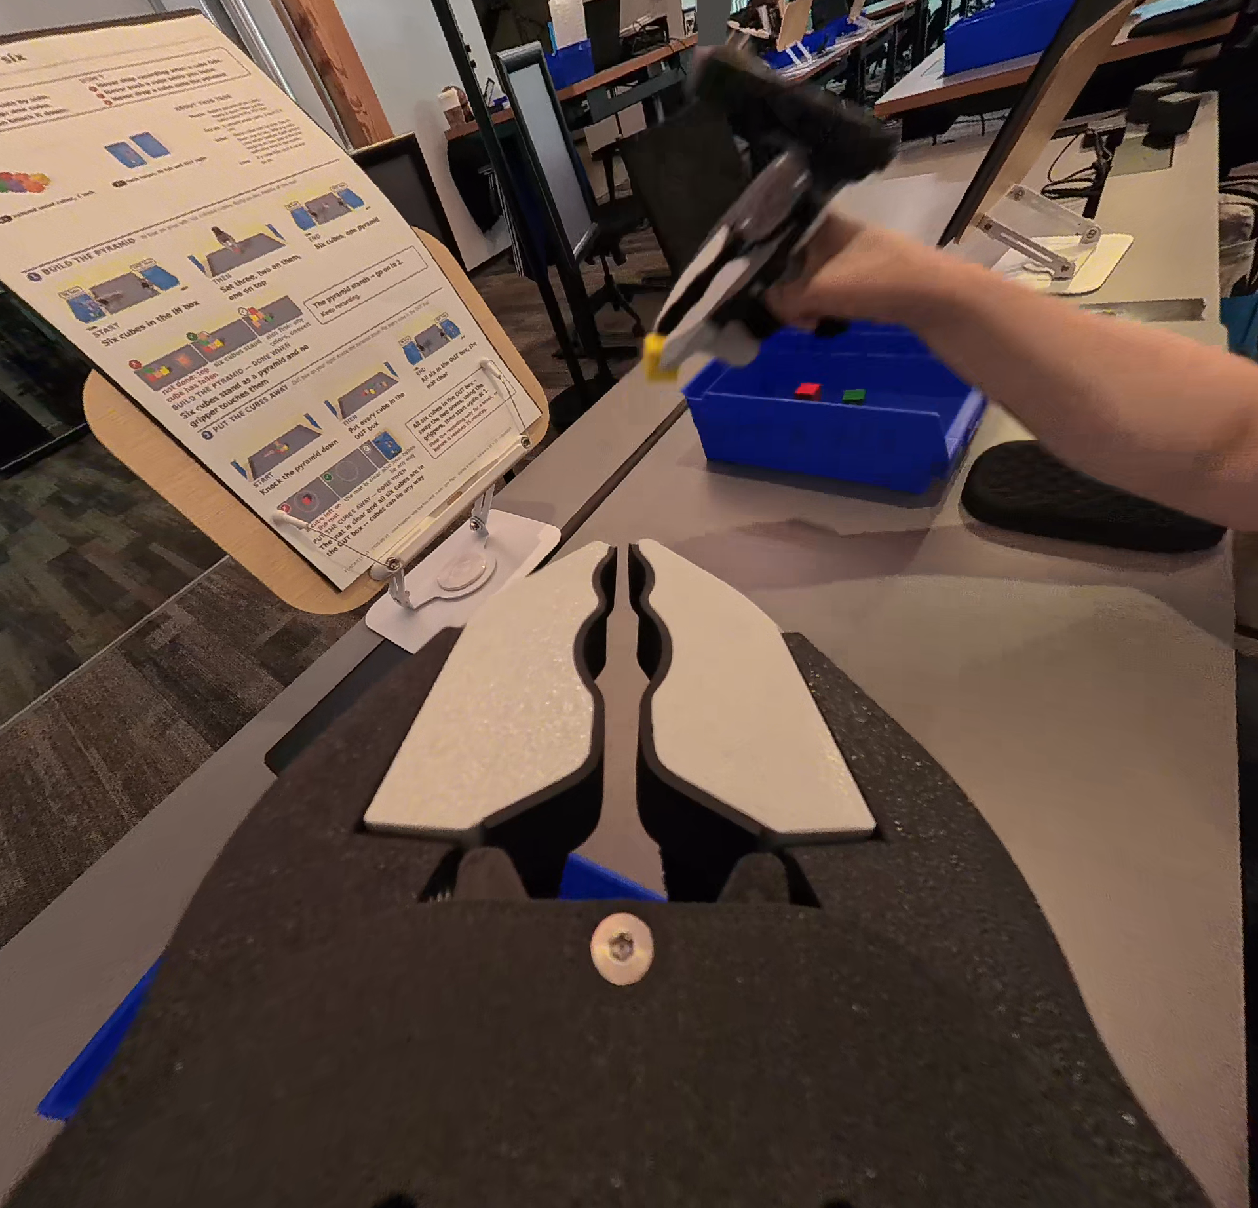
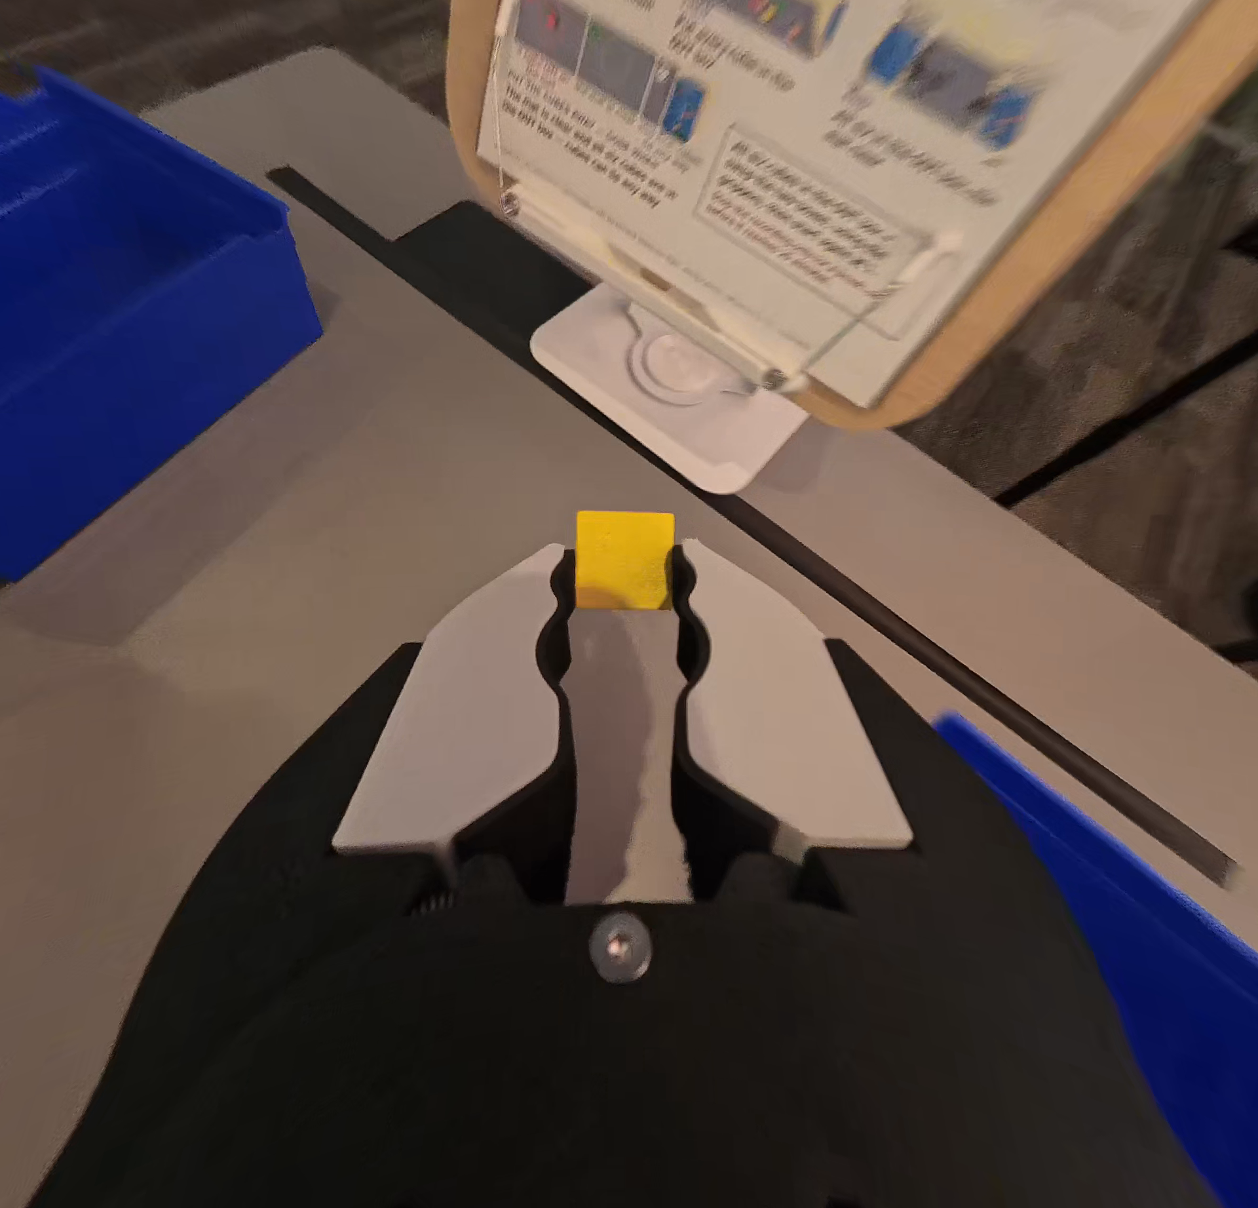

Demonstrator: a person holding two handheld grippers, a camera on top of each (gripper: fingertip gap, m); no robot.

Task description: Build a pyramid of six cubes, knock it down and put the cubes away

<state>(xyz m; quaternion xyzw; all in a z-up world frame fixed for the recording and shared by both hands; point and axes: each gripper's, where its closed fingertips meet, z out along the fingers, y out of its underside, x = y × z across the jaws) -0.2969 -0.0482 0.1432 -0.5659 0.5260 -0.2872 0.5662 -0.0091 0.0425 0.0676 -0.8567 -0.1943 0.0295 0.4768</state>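
Two cubes (image 1: 830, 392) lie in the bin (image 1: 817, 446) on the table (image 1: 1021, 698), right of the instruction stand (image 1: 272, 358).

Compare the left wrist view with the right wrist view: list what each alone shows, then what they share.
Left wrist view only: the shut, empty left gripper, a red cube and green cube inside the far blue bin, and a black pad.
Right wrist view only: a second blue bin, seemingly empty.
Both: the yellow cube held by the right gripper, the instruction stand, the grey table.

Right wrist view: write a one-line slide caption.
Hand-held gripper grips a yellow cube above the grey table, facing an instruction board.
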